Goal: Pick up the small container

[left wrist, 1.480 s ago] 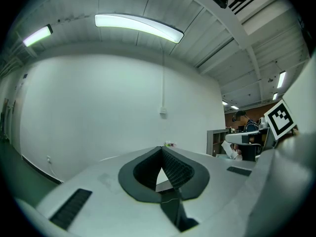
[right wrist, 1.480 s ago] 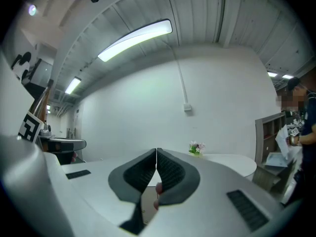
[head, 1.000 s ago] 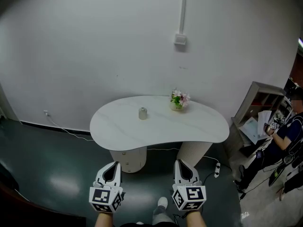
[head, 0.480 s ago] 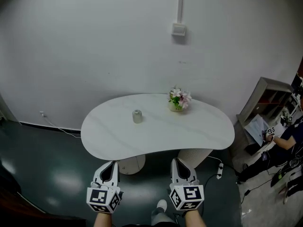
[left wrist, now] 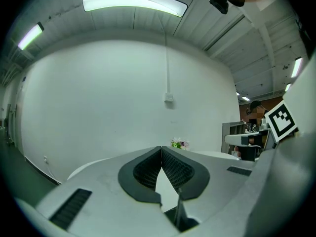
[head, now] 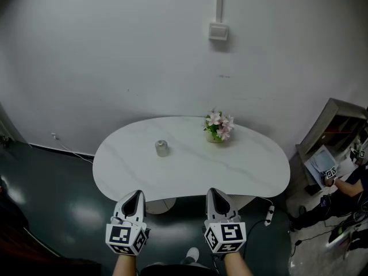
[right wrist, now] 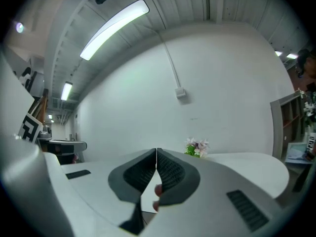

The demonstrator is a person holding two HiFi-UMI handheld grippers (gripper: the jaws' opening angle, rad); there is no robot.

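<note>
Head view: small container point(head: 162, 148) distant, possibly lidded.

The right gripper point(right wrist: 156, 151) fills the lower frame, its two dark ribbed jaws closed tip to tip with nothing between them. At one o'clock from the tips, a small bunch of pink and white flowers point(right wrist: 197, 147) stands on the white table point(right wrist: 256, 163), which spreads away toward three o'clock. On the pale wall, a small box point(right wrist: 180, 94) sits at twelve o'clock, a thin conduit point(right wrist: 168, 53) rising from it to the ceiling. A long ceiling light point(right wrist: 113, 28) glows at eleven o'clock. A grey shelf unit point(right wrist: 286, 127) stands at three o'clock; a black-and-white square marker point(right wrist: 28, 127) shows at nine o'clock.
</note>
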